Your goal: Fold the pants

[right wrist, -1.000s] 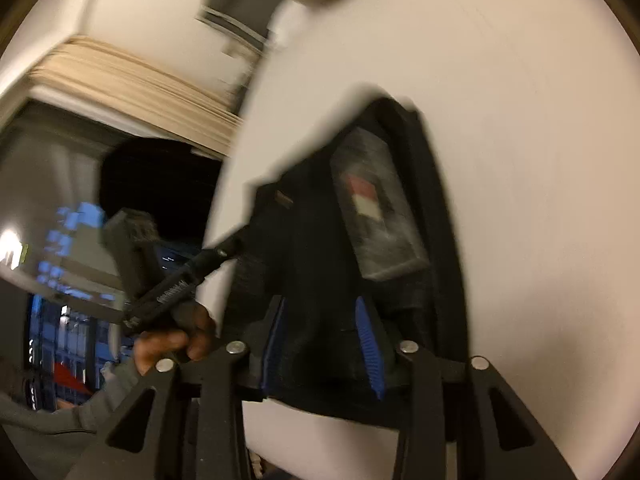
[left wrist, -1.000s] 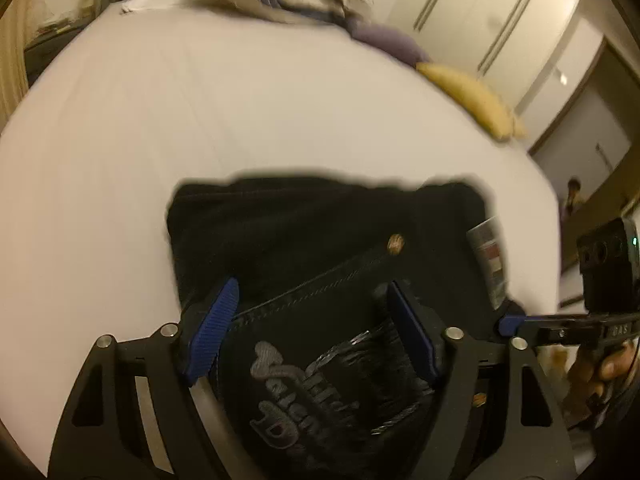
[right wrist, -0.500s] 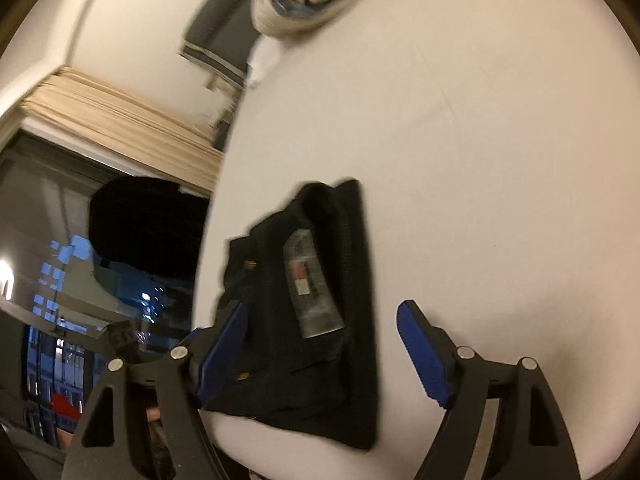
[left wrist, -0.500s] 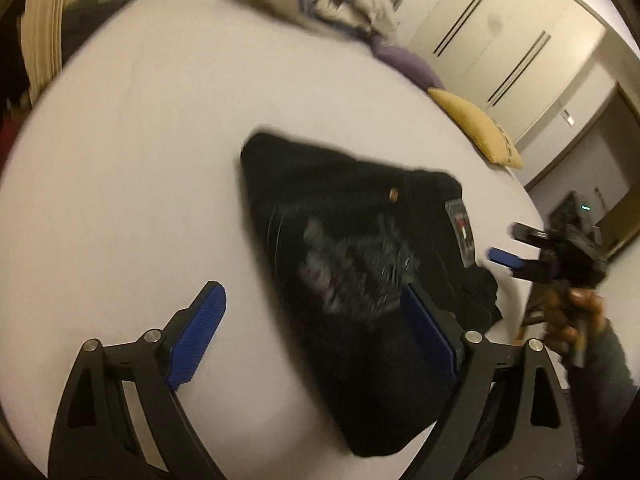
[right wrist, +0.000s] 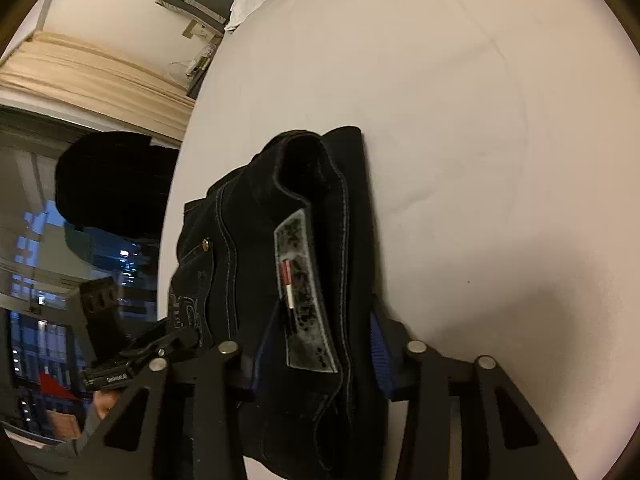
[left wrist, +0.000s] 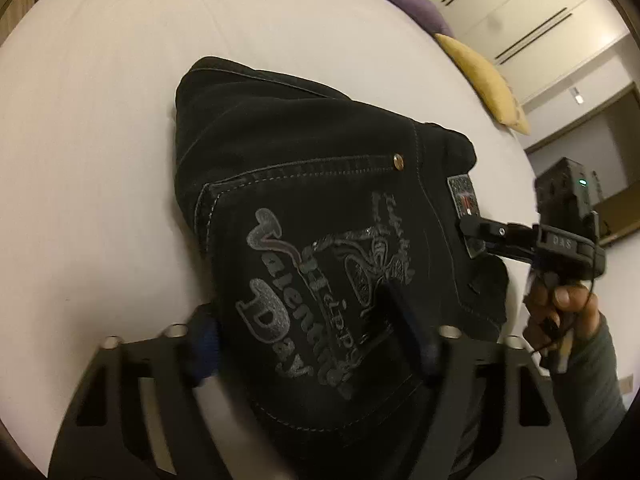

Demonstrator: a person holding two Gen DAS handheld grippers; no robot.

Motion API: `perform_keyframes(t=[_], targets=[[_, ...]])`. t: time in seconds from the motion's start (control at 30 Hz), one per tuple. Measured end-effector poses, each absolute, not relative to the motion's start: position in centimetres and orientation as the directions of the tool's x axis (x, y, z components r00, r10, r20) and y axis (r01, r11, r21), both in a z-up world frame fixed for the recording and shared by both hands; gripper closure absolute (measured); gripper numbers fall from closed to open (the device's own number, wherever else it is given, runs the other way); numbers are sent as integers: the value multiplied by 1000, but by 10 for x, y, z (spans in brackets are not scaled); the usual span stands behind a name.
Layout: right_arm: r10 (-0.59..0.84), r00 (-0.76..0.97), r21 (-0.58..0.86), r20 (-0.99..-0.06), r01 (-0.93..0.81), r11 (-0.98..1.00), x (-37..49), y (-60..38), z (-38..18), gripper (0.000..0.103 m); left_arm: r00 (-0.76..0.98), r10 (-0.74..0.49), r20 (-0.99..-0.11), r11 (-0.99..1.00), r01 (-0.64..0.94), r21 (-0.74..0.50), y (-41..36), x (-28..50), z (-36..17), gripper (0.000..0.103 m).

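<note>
Left gripper [left wrist: 316, 344]: nearest to the onlooker. Its jaws have just been closing and now straddle the near end of the folded bundle. One blue pad lies on top of the printed pocket, the other sits at the bundle's side edge. Whether the pads are pressing cannot be told through the blur.
Right gripper [right wrist: 320, 344]: its jaws have just been closing too, with the waistband end of the bundle between them. Firm contact cannot be confirmed.
Purpose of hold (judged): both grippers bracket the near end, probably to grip the bundle for a further fold or to shift it.
Pants [left wrist: 320, 216]: black denim, folded into a compact stack with the back pocket up. The stack lies on the bed [left wrist: 100, 120] near its near edge, well apart from the far edge.
Waistband patch [right wrist: 304, 292]: faces up on the fold, just beyond the right gripper.
Cushions: yellow cushion [left wrist: 484, 80] and purple cushion [left wrist: 412, 4] sit along the bed's far edge, clear of the work area.
Count: pants, one; grippers, two; rivets visible, one per view; cushions, two.
</note>
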State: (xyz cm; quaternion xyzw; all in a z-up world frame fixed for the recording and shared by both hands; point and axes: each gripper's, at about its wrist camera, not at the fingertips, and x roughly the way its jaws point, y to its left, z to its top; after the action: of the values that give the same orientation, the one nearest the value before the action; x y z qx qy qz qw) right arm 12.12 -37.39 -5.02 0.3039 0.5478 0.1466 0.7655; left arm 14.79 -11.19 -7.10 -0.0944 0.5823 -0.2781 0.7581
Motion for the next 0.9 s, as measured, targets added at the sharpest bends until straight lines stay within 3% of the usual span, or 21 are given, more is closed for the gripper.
perform_keyframes(t=[0.2,0.33,0.67,0.9], targets=[[400,411,451,-819,29,892,107,-340,-7,80,196,-539,-819,827,307,-471,-103,142,-56,70],[369,446,402,-816,-22,915,107,-318,25,82,213,-562,-799,816,301,-494,-92,140,-41,81],[456,537,427,-710,-186,885,164,-271,109,82,414,-536,-736,840,346,-418,-10,178,61,81],[522,517,498,-678,-198,844,253,-234,102,82,479,-446,-756,888,339,-309,39,244,78,81]])
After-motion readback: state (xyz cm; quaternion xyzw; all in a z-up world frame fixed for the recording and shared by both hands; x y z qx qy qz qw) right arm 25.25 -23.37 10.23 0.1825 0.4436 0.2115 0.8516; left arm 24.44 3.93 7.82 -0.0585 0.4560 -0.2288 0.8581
